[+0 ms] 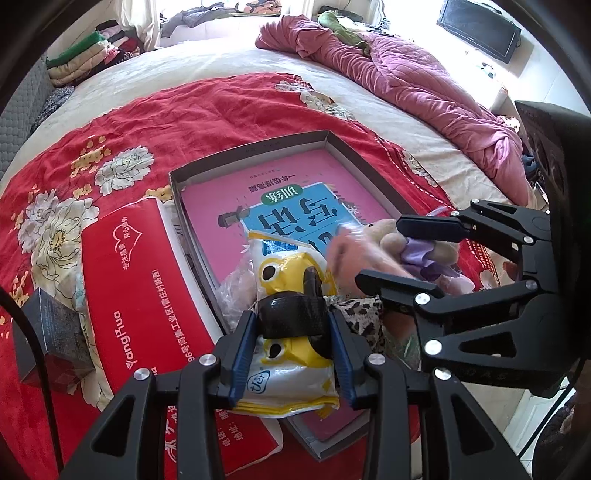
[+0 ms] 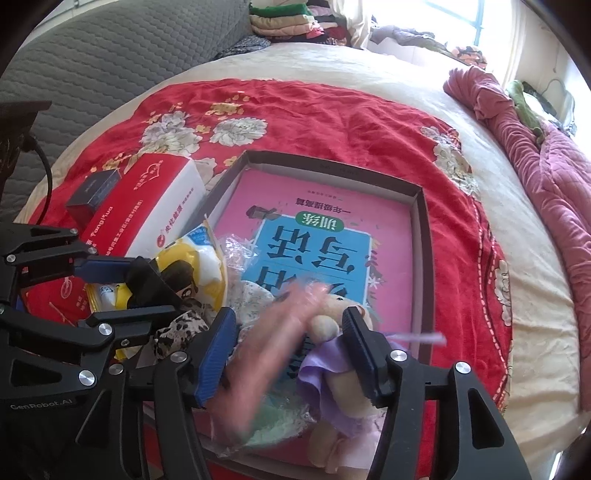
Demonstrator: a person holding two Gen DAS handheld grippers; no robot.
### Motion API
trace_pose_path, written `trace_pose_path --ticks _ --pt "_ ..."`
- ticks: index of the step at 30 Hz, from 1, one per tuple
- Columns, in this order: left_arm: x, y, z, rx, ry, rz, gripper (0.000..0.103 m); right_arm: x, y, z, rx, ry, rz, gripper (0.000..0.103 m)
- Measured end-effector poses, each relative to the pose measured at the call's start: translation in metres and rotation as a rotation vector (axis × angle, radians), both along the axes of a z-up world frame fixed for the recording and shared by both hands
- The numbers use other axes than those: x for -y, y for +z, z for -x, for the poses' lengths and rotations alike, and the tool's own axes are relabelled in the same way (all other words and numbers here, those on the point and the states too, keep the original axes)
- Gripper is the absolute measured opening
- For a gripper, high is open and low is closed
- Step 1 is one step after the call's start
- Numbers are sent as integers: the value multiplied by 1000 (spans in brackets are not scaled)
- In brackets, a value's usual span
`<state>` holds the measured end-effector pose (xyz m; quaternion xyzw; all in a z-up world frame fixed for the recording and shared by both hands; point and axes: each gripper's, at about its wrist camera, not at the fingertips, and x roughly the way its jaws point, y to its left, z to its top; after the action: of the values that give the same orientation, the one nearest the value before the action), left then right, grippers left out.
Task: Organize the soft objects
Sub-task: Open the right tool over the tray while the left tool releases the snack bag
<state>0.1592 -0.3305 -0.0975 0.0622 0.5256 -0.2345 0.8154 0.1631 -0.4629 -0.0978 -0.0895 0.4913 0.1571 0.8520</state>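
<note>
I work over a wide bed (image 1: 229, 62) with a cream sheet, a red floral spread (image 1: 122, 129) laid across it. A crumpled pink quilt (image 1: 424, 85) lies along its far side. A grey quilted headboard (image 2: 110, 51) rises behind, folded clothes (image 2: 291, 20) stacked beside it. A bright window (image 2: 458, 18) washes out the far wall; a dark screen (image 1: 480, 31) stands there.
</note>
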Motion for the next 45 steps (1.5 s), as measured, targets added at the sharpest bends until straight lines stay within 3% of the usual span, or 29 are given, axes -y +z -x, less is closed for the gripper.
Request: trace_pose_path --ticks 13,17,35,38,45 --pt "2 6 1 8 -5 11 40 21 25 19 60 -79 16 67" --pt "0 11 2 -2 -3 43 46 27 32 24 72 -108 21 69" --pt "-4 26 12 52 -11 33 54 27 43 37 118 -161 50 74" --pt "-10 33 16 72 -7 35 62 27 47 39 131 -180 64 74" --pt "-39 56 26 116 27 45 65 13 73 57 205 -203 70 75"
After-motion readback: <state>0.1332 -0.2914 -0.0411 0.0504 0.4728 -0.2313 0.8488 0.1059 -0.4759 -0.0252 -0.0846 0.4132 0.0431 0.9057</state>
